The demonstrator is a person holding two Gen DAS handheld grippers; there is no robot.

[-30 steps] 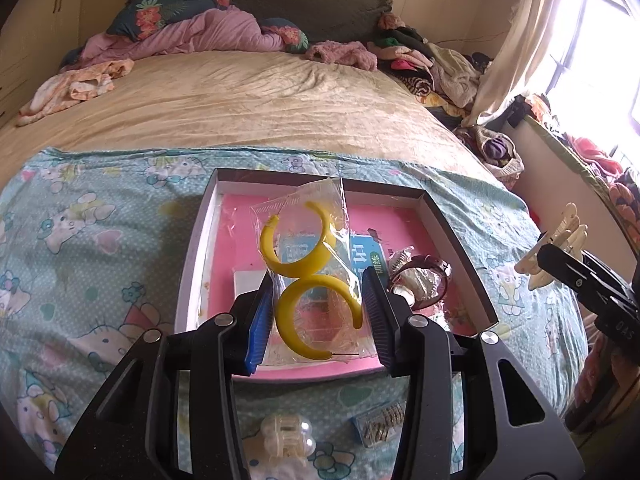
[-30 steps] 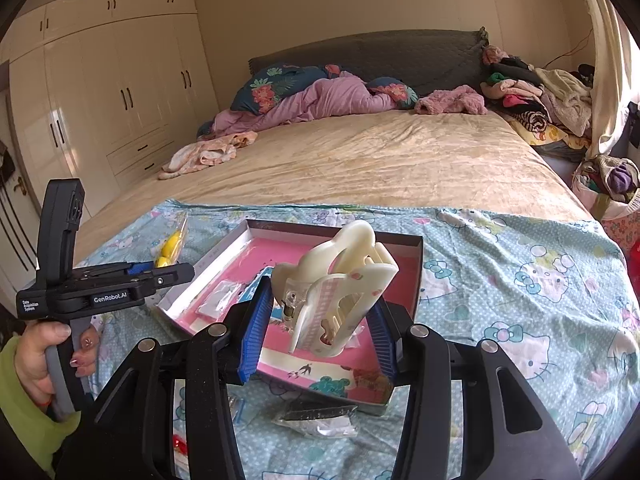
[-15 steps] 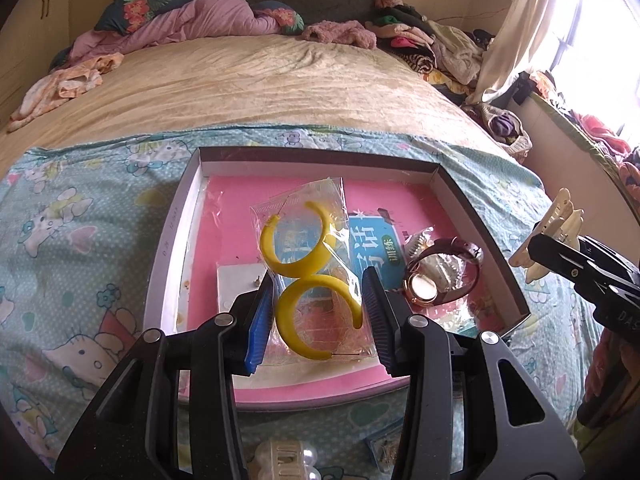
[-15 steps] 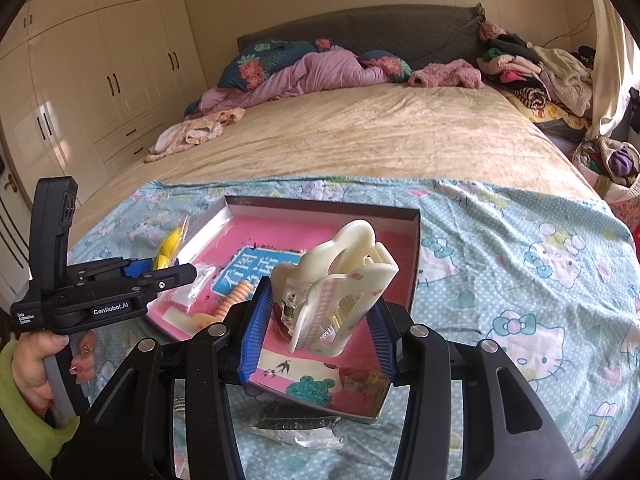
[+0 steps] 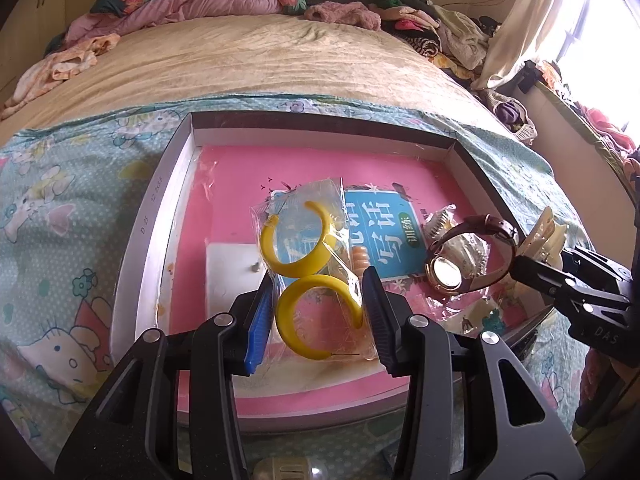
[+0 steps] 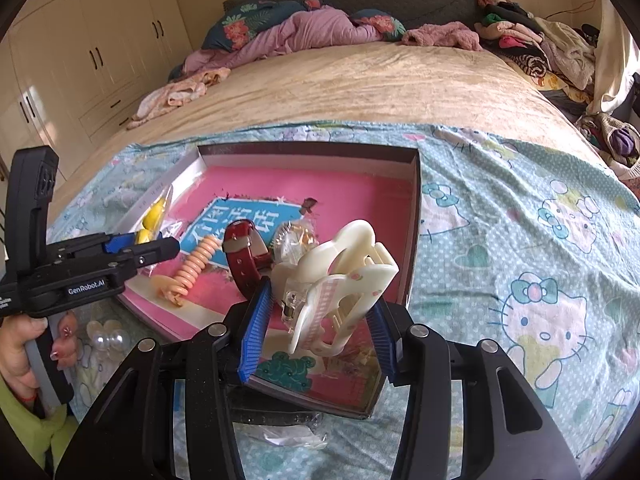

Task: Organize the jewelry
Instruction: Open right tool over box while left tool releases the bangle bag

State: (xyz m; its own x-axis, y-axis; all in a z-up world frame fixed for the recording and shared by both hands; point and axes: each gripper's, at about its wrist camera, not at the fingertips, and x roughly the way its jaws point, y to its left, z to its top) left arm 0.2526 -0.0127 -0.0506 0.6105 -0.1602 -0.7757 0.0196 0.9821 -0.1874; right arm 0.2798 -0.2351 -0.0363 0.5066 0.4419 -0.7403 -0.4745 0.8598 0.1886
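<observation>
My left gripper (image 5: 320, 312) is shut on a clear bag of two yellow hoop earrings (image 5: 308, 264), held over the near left part of the pink-lined box (image 5: 160, 240). My right gripper (image 6: 320, 320) is shut on a cream hair claw clip (image 6: 344, 280), held over the box's near right corner (image 6: 412, 240). It also shows at the right of the left wrist view (image 5: 548, 232). In the box lie a brown-strap watch (image 5: 472, 256), an orange spiral hair tie (image 6: 196, 264) and a small bagged item (image 6: 296, 240).
The box sits on a Hello Kitty sheet (image 6: 520, 260) over the bed. A clear bubble clip (image 6: 106, 336) and a plastic bag (image 6: 280, 428) lie on the sheet near the box's front edge. Clothes pile (image 6: 540, 48) up at the bed's far right.
Both grippers have moved forward and lower over the box, each keeping its hold. The box now fills more of both views.
</observation>
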